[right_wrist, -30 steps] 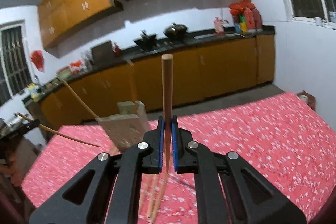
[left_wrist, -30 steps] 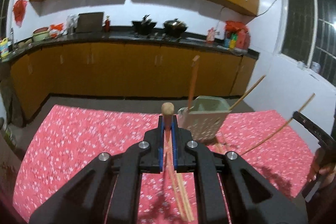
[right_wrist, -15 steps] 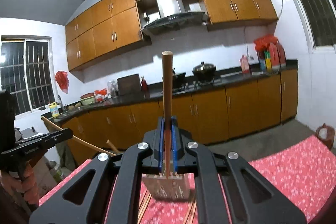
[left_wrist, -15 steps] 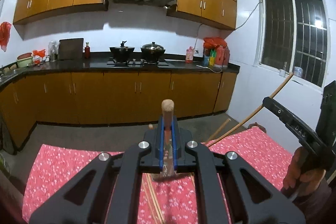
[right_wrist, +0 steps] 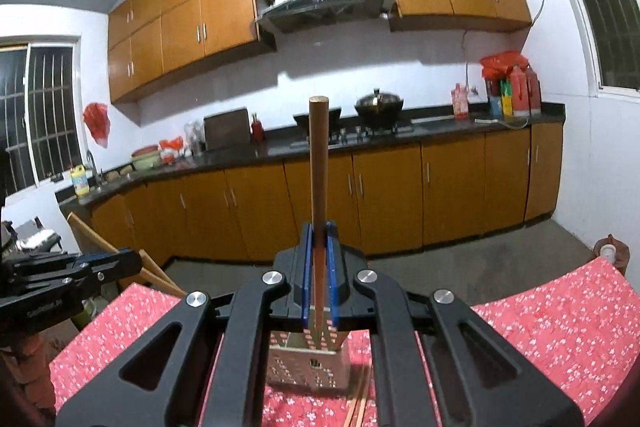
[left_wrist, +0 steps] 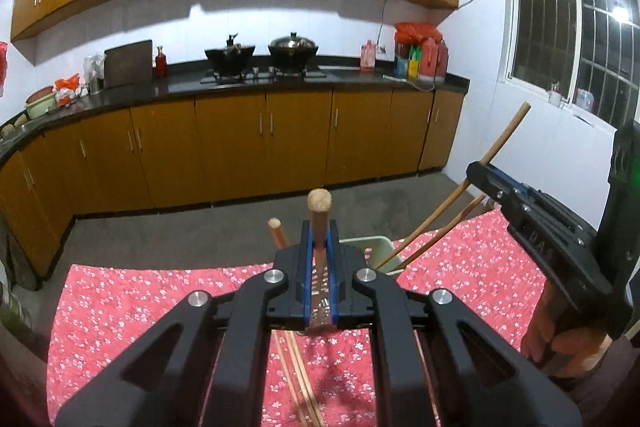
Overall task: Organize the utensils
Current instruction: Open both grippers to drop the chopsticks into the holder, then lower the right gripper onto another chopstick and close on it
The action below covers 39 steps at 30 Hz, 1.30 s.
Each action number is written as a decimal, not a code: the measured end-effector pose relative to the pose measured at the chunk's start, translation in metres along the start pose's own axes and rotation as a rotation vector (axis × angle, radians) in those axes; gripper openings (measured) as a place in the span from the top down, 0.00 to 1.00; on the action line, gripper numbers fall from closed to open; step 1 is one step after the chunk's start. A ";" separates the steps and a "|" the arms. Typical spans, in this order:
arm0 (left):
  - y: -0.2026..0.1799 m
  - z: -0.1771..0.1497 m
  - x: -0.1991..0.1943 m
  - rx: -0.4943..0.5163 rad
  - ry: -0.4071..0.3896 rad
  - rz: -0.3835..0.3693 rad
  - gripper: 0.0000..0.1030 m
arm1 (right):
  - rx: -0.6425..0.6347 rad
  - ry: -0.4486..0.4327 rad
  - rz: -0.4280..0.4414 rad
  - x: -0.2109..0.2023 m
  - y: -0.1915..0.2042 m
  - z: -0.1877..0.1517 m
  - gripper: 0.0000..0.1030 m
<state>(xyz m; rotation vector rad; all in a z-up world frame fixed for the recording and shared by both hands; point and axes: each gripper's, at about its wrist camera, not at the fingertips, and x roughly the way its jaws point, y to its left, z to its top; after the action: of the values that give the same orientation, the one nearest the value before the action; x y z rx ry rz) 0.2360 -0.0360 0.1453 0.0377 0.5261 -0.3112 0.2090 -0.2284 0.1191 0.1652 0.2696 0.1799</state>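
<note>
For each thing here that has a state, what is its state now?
Left hand-held gripper: shut on a chopstick.
Right hand-held gripper: shut on a chopstick.
Utensil holder: upright on the tablecloth, chopsticks leaning in it.
Loose chopsticks: lying flat on the tablecloth.

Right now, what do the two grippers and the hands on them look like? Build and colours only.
Both match. The left gripper and right gripper are matte black plastic linkages with triangular cut-outs, silver pivot screws and blue pads lining the fingers. The right gripper's side shows faint embossed lettering, too blurred to read. A bare hand grips its handle; no sleeve or cable shows.
</note>
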 end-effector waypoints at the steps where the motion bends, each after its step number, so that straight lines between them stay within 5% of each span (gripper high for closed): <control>1: 0.000 -0.002 0.006 -0.004 0.010 -0.003 0.93 | -0.004 0.014 0.000 0.003 0.000 -0.004 0.93; 10: 0.002 -0.013 0.014 -0.016 0.015 -0.015 0.91 | -0.006 0.076 0.013 0.006 0.003 -0.015 0.92; 14: 0.004 -0.012 0.006 -0.026 -0.010 -0.019 0.88 | 0.001 0.050 0.014 -0.003 0.003 -0.007 0.80; 24: 0.016 -0.025 -0.050 -0.074 -0.114 -0.011 0.86 | 0.031 -0.037 -0.018 -0.062 -0.016 -0.002 0.80; 28: 0.024 -0.054 -0.056 -0.086 -0.080 0.026 0.83 | 0.053 0.067 -0.093 -0.060 -0.040 -0.037 0.80; 31: 0.031 -0.087 -0.045 -0.092 -0.013 0.061 0.83 | 0.079 0.240 -0.137 -0.037 -0.057 -0.080 0.80; 35: 0.043 -0.137 -0.015 -0.124 0.122 0.104 0.83 | 0.147 0.487 -0.099 0.000 -0.067 -0.146 0.80; 39: 0.056 -0.177 0.010 -0.193 0.226 0.094 0.83 | 0.153 0.587 -0.068 0.016 -0.054 -0.188 0.80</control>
<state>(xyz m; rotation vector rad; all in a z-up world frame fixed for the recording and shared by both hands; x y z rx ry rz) 0.1741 0.0346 -0.0154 -0.0901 0.7741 -0.1637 0.1802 -0.2520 -0.0739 0.2531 0.8734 0.1366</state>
